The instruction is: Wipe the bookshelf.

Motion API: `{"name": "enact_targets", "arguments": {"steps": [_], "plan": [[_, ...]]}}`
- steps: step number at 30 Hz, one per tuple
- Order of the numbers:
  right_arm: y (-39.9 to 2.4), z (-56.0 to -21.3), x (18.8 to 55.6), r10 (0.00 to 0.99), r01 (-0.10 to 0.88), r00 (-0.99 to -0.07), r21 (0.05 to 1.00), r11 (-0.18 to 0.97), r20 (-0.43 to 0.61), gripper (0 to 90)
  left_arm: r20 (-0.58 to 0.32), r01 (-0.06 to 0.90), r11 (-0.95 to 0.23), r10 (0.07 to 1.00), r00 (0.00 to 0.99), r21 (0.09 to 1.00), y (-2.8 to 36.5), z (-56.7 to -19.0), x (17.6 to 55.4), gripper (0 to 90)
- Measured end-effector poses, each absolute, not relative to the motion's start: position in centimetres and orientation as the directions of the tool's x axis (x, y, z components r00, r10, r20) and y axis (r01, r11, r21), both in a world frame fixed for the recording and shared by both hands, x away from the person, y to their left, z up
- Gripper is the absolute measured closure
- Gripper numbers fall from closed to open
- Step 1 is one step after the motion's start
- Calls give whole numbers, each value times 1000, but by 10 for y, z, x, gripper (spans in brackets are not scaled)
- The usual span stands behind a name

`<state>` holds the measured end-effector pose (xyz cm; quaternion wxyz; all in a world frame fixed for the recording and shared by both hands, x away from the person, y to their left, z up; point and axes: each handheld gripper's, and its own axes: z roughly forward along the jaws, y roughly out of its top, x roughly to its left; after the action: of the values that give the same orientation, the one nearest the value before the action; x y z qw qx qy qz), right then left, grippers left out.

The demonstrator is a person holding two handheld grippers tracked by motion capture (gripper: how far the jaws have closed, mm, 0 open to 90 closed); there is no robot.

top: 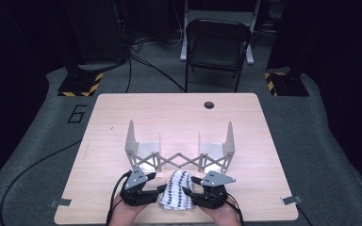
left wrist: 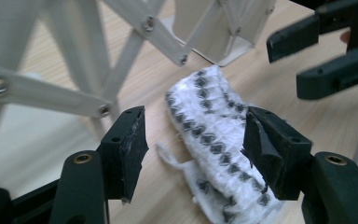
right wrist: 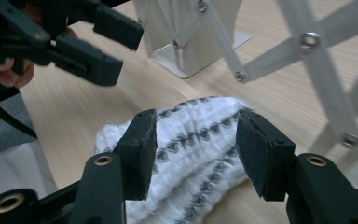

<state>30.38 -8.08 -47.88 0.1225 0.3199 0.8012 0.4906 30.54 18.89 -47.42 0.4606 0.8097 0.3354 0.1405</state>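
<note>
Found a white knitted cloth with rows of dark grey spots [top: 176, 190], bunched into a loose roll, at six o'clock on the pale wooden counter [top: 122, 113], close to the near edge and just at six o'clock of a cream folding scissor-lattice rack [top: 179, 160] with an upright panel at each end. Kept there, probably, for easy reach of both hands without leaning over the rack. Flanked it with the left tongs [top: 158, 188] at nine o'clock and the right tongs [top: 188, 192] at three o'clock, each pointed inward at the cloth. Held the left tongs spread around one end of the roll, one pad [left wrist: 130, 144] well apart from the fabric, the other just at its edge, pinching nothing as far as could be told. Held the right tongs spread likewise, straddling the top of the roll, pads [right wrist: 142, 144] resting beside the fabric rather than pressing into it. Judged this a two-sided approach: one side to steady, the other to take up an edge, so as to stop soft fabric sliding on smooth wood under a push from one side alone. Left the rack stretched open and bare, presumably as the place meant to receive the cloth.
</note>
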Motion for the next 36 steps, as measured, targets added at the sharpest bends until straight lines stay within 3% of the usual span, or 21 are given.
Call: {"name": "enact_targets", "arguments": {"steps": [15,26,30,36], "plan": [[-120,-482,303,699,426,-697,877,224,161,481,-104,390,-456,534,839,800,143,-489,324,328],[-138,-483,303,725,439,-667,877,196,172,481,-88,401,-562,501,861,724,135,-514,327,266],[-145,-483,302,735,450,-652,875,180,184,481,-74,398,-560,513,855,727,134,-518,326,273],[-156,-486,301,751,464,-632,870,168,192,481,5,371,-581,543,840,725,132,-520,319,361]]}}
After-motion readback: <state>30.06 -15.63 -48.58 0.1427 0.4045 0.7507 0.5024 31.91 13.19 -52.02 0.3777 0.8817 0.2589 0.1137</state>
